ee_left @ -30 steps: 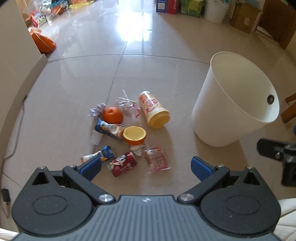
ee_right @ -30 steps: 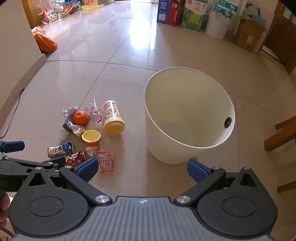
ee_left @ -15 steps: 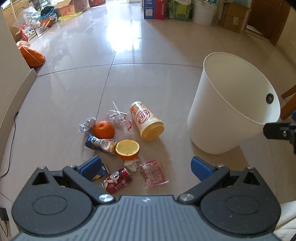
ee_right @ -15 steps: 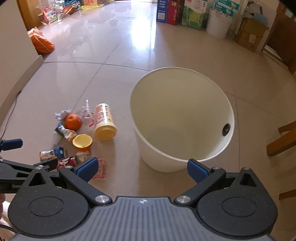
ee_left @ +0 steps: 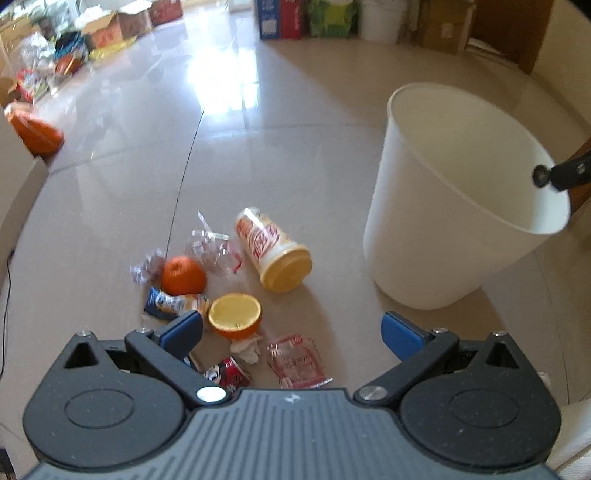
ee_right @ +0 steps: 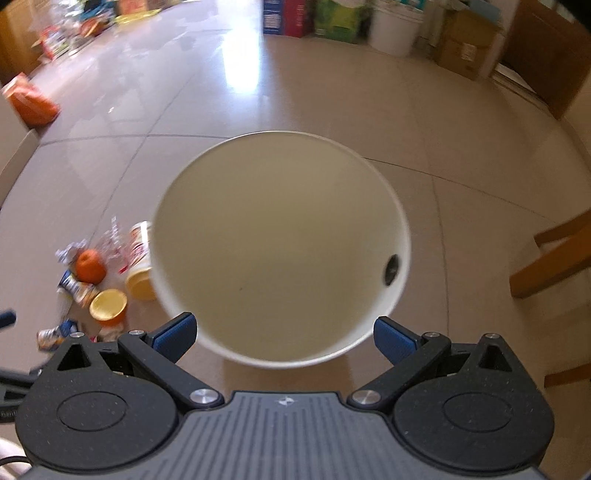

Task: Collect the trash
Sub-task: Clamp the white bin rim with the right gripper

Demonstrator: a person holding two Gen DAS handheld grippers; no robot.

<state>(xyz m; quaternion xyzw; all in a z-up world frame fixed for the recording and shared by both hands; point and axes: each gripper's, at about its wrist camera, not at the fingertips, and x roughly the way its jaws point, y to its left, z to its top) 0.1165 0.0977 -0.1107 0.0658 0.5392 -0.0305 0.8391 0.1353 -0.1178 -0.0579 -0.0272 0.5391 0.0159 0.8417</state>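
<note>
Trash lies in a heap on the tiled floor: a whole orange [ee_left: 183, 274], a half orange [ee_left: 235, 315], a canister with a yellow lid [ee_left: 271, 249] on its side, a clear wrapper [ee_left: 212, 247], a blue pouch [ee_left: 173, 304], a red can [ee_left: 229, 373] and a clear packet [ee_left: 297, 362]. My left gripper [ee_left: 291, 332] hangs open just above the half orange and packet, holding nothing. Right of the heap stands a white bin [ee_left: 458, 221]. My right gripper [ee_right: 283, 336] is open over the near rim of the bin [ee_right: 277, 221], which holds no trash.
An orange bag [ee_left: 35, 133] lies at the far left by a wall. Cardboard boxes and a white bucket [ee_right: 395, 29] line the back of the room. A wooden chair leg [ee_right: 554, 254] stands right of the bin. A dark cable [ee_left: 5, 273] runs along the left wall.
The left gripper has come closer to the heap, so its fingers now overlap the nearest trash. The right gripper has swung left and forward, putting the bin's mouth straight ahead. Both stay open.
</note>
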